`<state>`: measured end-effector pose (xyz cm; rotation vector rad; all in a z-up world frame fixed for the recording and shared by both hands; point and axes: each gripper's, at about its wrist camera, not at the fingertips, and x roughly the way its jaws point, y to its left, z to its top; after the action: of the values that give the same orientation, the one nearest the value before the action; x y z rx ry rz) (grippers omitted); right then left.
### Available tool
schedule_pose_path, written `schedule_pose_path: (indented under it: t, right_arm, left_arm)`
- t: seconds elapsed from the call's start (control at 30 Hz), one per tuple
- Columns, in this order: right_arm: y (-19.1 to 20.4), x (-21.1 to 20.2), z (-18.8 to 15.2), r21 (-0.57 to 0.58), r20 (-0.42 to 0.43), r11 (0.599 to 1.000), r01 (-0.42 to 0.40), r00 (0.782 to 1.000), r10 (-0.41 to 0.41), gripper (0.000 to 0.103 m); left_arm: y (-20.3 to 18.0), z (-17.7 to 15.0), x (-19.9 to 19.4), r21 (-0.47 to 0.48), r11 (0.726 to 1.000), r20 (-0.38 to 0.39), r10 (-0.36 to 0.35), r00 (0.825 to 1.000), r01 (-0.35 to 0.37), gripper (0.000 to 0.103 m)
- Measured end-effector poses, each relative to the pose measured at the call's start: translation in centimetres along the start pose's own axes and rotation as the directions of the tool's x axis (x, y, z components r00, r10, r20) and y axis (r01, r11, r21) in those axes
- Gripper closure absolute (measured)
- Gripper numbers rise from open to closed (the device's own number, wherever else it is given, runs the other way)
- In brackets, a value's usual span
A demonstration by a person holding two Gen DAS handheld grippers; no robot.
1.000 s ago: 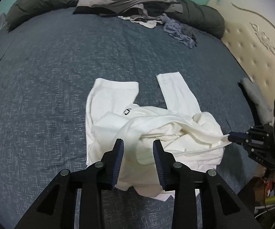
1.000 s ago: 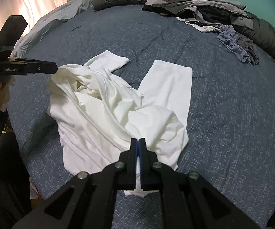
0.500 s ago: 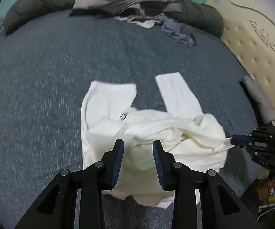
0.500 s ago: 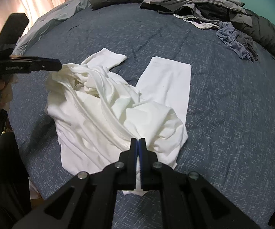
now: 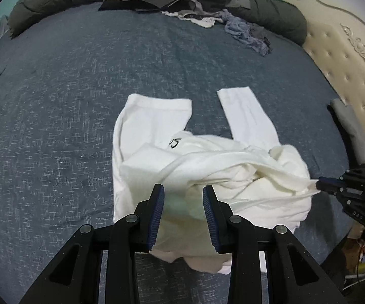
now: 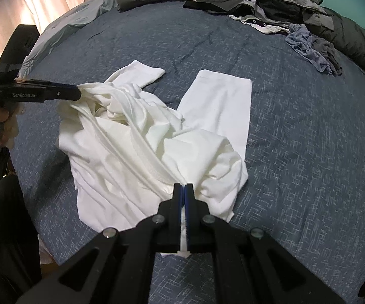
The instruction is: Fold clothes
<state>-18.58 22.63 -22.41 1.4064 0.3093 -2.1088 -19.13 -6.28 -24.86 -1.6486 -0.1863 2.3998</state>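
Two grippers over white trousers (image 5: pixel 207 167): left fingers (image 5: pixel 157 210) spread, right fingers (image 6: pixel 176 197) pinching fabric.

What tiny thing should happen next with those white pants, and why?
Probably shut the left gripper on the cloth. Its jaws stand open at a bunched fold of the pants, while the right gripper is already shut on another edge; two grips could pull the crumpled top flat.
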Motion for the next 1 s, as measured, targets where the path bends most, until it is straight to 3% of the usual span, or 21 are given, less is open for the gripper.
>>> schedule_pose_path:
  t: [0.13,0.23,0.5,0.6,0.67,0.9,1.0]
  right_arm:
    - [0.0,0.1,-0.1,0.004,-0.004,1.0,0.0,1.0,0.0,0.101]
    - [-0.1,-0.1,-0.2,0.004,-0.006,1.0,0.001,1.0,-0.001,0.101]
    - [-1.5,-0.8,-0.2,0.094,0.024,0.995,-0.033,0.999,0.031,0.1]
    - [-1.7,-0.8,0.0,0.111,0.036,0.994,-0.023,0.999,0.019,0.086]
    - [-1.8,-0.8,0.1,0.125,0.043,0.991,-0.039,0.998,0.034,0.065]
    - [0.8,-0.4,0.4,0.01,0.049,0.999,-0.044,0.998,0.043,0.062]
    - [1.5,0.6,0.4,-0.035,0.013,0.999,0.01,1.0,-0.01,0.062]
  left_arm:
    - [0.0,-0.3,0.2,0.017,1.0,-0.002,0.026,1.0,-0.026,0.069]
    - [0.0,-0.7,-0.1,0.042,0.997,0.026,0.071,0.997,-0.072,0.096]
    - [0.0,-1.2,-1.7,0.057,0.998,0.05,0.024,0.998,-0.027,0.098]
    - [0.0,-1.3,-2.3,0.061,0.998,0.056,0.017,0.998,-0.021,0.098]
    - [0.1,-1.3,-2.4,0.062,0.998,0.057,0.019,0.998,-0.023,0.098]
    - [0.3,-1.4,-2.3,0.061,0.998,0.054,0.015,0.998,-0.019,0.098]
    - [0.3,-1.5,-2.2,0.062,0.998,0.052,0.013,0.999,-0.016,0.098]
